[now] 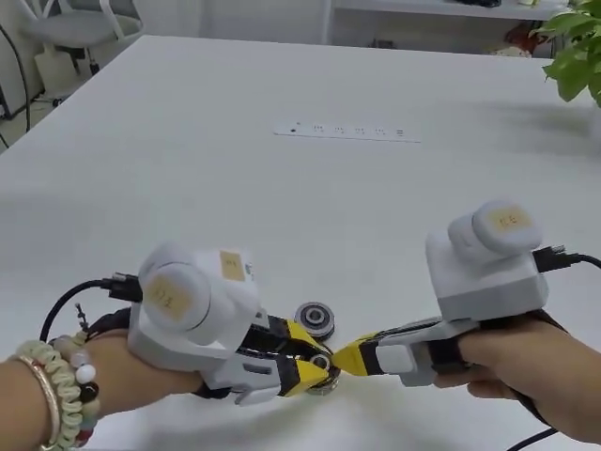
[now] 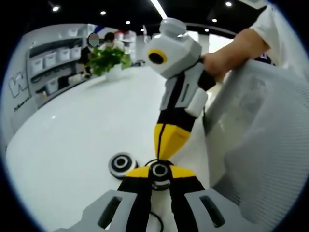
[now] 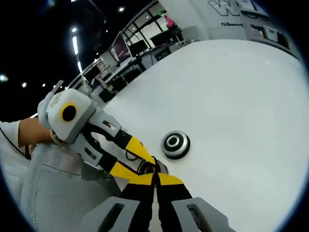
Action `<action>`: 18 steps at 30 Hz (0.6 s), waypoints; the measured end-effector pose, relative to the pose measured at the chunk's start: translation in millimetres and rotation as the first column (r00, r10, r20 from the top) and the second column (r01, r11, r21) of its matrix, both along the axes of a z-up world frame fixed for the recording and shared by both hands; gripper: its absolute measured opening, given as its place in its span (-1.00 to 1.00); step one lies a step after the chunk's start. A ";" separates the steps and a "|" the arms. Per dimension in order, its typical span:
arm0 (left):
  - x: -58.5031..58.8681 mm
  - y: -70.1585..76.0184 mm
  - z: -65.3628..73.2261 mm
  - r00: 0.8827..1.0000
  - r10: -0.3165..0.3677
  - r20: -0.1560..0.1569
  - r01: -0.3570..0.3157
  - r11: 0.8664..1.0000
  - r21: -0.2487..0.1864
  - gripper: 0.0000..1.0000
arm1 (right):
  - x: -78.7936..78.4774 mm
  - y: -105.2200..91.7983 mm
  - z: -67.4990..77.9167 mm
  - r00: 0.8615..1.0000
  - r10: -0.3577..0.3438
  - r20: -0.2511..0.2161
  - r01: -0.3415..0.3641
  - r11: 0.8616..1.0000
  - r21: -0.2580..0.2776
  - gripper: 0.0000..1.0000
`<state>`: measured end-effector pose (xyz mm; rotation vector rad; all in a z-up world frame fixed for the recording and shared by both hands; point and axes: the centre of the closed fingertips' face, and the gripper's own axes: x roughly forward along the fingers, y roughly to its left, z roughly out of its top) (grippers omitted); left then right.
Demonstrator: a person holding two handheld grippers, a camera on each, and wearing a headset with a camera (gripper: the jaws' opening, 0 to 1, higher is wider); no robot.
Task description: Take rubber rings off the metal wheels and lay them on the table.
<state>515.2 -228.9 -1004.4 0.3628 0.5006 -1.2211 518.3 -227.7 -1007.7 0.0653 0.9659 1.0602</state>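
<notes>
The left hand-held gripper (image 2: 159, 174) squeezes a metal wheel (image 2: 160, 169) between its jaws. The right hand-held gripper (image 3: 154, 175), pinched shut, touches that wheel's edge — maybe gripping the rubber ring. Pull too hard and the wheel could pop out.

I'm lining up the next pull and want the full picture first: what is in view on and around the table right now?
table: one, white, under everything
loose wheel: one, metal with a dark band, flat on the table just beyond the fingers
held wheel: one, metal and dark, between the left gripper's fingers
socket strip: one, white, far middle of the table
plant: one, green, far right corner
chair: one, pale grey, past the far left edge
bracelets: several, beaded, on the left wrist
left gripper: one, grey, yellow-black fingers, shut on the held wheel
right gripper: one, same colours, fingers shut, tips at the held wheel's rim
</notes>
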 end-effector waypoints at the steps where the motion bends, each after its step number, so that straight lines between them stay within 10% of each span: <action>1: -0.3 0.0 0.0 1.000 -0.002 0.000 0.002 1.000 0.001 -0.71 | -0.4 0.1 -0.5 1.000 0.003 0.001 -0.003 1.000 -0.004 -1.00; 18: -7.7 -2.8 6.1 0.999 -0.043 -0.017 0.043 0.999 0.006 -0.63 | 0.5 -2.3 2.3 1.000 0.011 0.011 -0.011 1.000 -0.016 -1.00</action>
